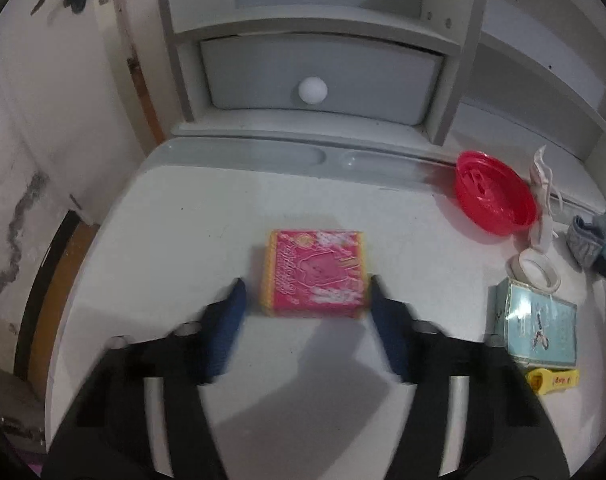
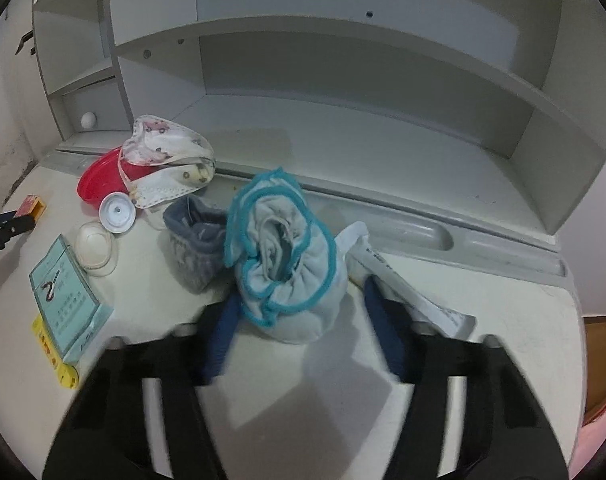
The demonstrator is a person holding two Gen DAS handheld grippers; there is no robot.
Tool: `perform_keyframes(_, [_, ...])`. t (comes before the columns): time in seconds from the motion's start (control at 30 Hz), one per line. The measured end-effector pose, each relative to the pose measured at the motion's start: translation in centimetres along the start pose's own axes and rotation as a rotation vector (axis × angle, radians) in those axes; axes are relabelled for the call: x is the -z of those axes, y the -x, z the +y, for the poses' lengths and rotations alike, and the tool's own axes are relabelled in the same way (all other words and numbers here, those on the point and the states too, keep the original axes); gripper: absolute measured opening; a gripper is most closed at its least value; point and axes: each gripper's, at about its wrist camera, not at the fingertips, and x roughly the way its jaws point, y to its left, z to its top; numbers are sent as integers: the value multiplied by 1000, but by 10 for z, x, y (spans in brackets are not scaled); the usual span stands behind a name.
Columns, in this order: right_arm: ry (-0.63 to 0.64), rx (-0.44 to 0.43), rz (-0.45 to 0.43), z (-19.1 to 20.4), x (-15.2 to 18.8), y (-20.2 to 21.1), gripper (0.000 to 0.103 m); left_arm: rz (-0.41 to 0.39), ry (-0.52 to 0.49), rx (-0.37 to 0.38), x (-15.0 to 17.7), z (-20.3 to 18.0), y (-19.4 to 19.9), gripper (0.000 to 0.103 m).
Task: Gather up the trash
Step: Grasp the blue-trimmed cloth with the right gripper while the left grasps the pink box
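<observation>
In the left wrist view a pink and yellow box (image 1: 317, 274) lies on the white desk (image 1: 175, 240). My left gripper (image 1: 305, 294) is open, its blue fingers on either side of the box's near end. In the right wrist view a light blue baby bootie with teal trim (image 2: 287, 256) sits on the desk. My right gripper (image 2: 301, 300) is open, its fingers on either side of the bootie. A grey bootie (image 2: 195, 240) lies just left of it. A white tube (image 2: 403, 288) lies under the right finger.
A red bowl (image 1: 493, 196), a face mask (image 2: 167, 160), a tape roll (image 1: 537, 274), a white lid (image 2: 117, 208), a teal packet (image 2: 65, 292) and a yellow item (image 1: 553, 380) lie between the two grippers. Grey shelving (image 2: 343, 80) and a drawer (image 1: 319, 76) stand behind.
</observation>
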Motion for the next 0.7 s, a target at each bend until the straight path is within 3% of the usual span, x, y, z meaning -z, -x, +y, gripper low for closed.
perform_keyframes(0.1, [-20,-28,-8,-3,0,1,26,-3,18,44,2,0,3,50])
perform_keyframes(0.4, [-73,-37,-104,-15,13,50,25,-89,6,127,-1,-10,46,49])
perform_keyframes(0.5, [-130,-110,-139,-22,20,70,25,-110,-20,154,-1,-22,60,50])
perform_keyframes(0.7, [-130,-152,-97,-21,45,79,25,-122,-54,196,6,-45,75,50])
